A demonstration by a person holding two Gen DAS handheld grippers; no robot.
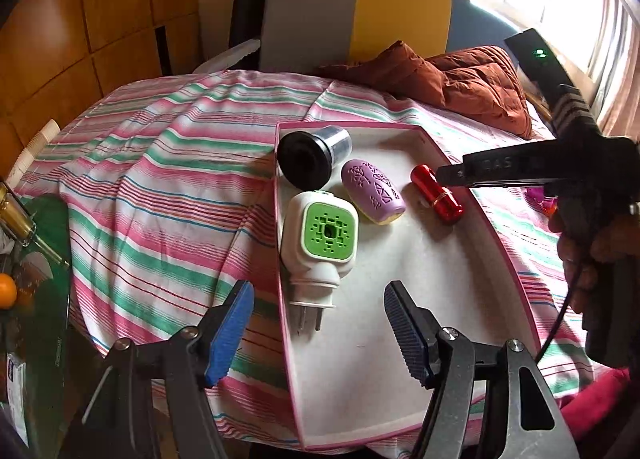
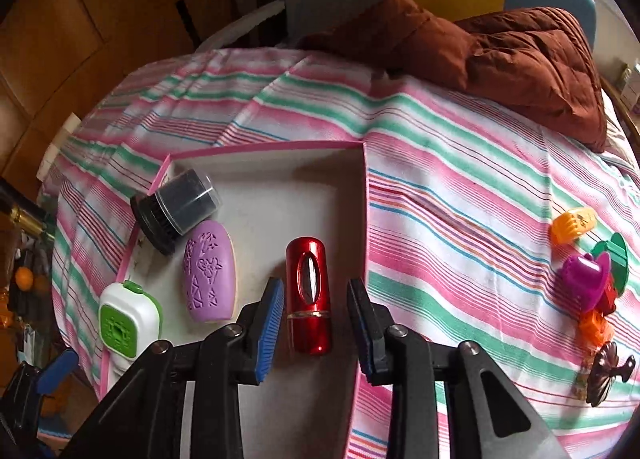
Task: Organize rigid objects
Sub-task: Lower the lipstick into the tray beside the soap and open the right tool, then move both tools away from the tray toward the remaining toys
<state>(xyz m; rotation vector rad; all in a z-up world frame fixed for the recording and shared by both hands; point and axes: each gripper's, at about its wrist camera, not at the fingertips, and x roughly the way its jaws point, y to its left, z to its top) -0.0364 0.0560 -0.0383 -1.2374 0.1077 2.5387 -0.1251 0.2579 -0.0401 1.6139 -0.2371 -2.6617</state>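
A shallow white tray [image 2: 256, 187] with a pink rim sits on a bed covered by a striped pink, green and white sheet [image 2: 460, 195], seen from the right wrist camera.

Along the tray's left side, from lower left upward, lie a white plug-in device with a green face [image 2: 128, 319], a purple embossed oval case [image 2: 210, 275] and a black round brush under a clear cap [image 2: 176, 211], the brush leaning on the tray's rim.

At centre, a red metallic tube [image 2: 308, 295] lies flat on the tray floor between the blue pads of the right gripper [image 2: 316, 323], whose jaws stand slightly apart with a gap on each side of the tube, touching neither pad.

At the far right of the frame, a cluster of coloured plastic clips [image 2: 588, 271] and a dark brown hair clip [image 2: 608, 375] rest on the sheet, well apart from the tray.

In the left wrist view, the left gripper [image 1: 320, 331] hangs spread and empty above the tray's near end, just below the plug-in device's prongs.
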